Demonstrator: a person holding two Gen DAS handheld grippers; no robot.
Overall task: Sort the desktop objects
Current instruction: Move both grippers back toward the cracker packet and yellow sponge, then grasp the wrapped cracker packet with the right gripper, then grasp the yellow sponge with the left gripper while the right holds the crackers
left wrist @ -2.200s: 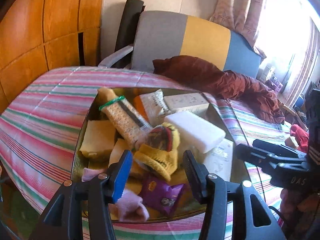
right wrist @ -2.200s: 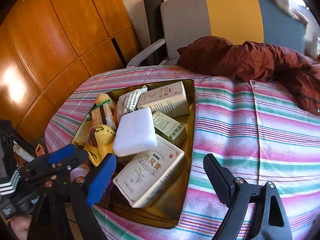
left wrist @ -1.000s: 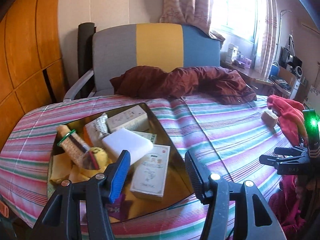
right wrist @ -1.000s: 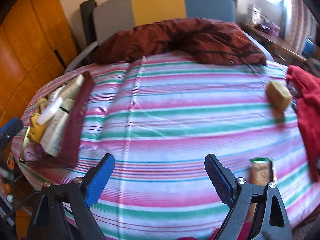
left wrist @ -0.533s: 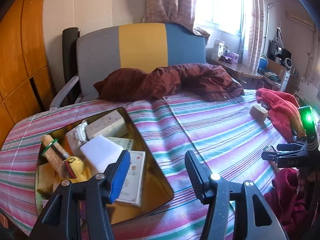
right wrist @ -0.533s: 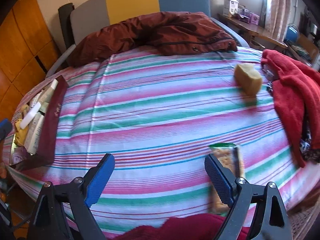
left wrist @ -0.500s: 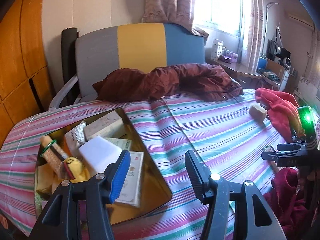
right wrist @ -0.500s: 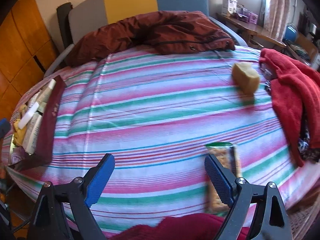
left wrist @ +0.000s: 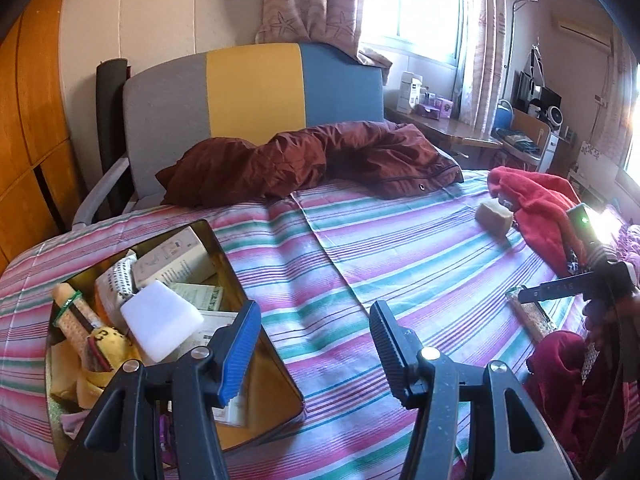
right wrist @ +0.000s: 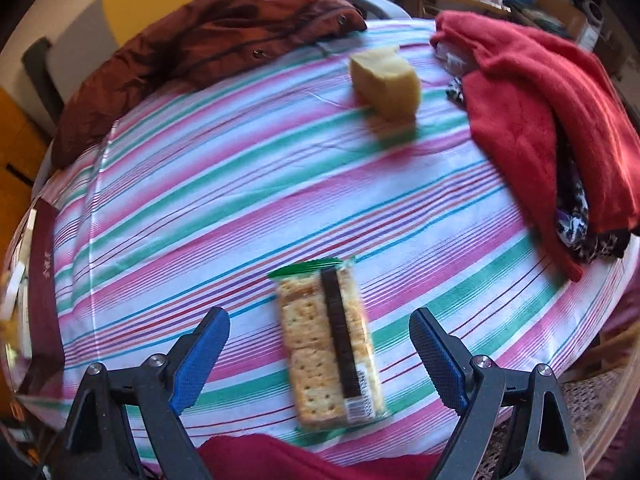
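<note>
Striped cloth in pink, green and white [right wrist: 224,184] covers the bench, and on it, near the front edge, lies a clear-wrapped pack of square crackers with a dark strip down its length [right wrist: 330,344]. The right gripper [right wrist: 320,340] hangs over this pack with its blue-padded jaws standing wide apart on either side, touching nothing. Farther back on the cloth sits a pale yellow sponge block [right wrist: 386,80], just beside a heap of red fleece cloth [right wrist: 540,112], and a rust-brown quilted jacket [right wrist: 192,28] lies along the far edge. The left gripper [left wrist: 314,344] is held above the striped cloth [left wrist: 360,248] with its jaws partly open and empty, just right of a shiny gold rectangular tin tray [left wrist: 256,364]. That tray holds a white foam block [left wrist: 160,324], a second pack of crackers with a green end [left wrist: 74,320], a yellow knitted item [left wrist: 106,344] and several printed cartons [left wrist: 172,260]. In the left wrist view the right gripper [left wrist: 560,292] shows at the far right, over the cracker pack [left wrist: 532,316].
</note>
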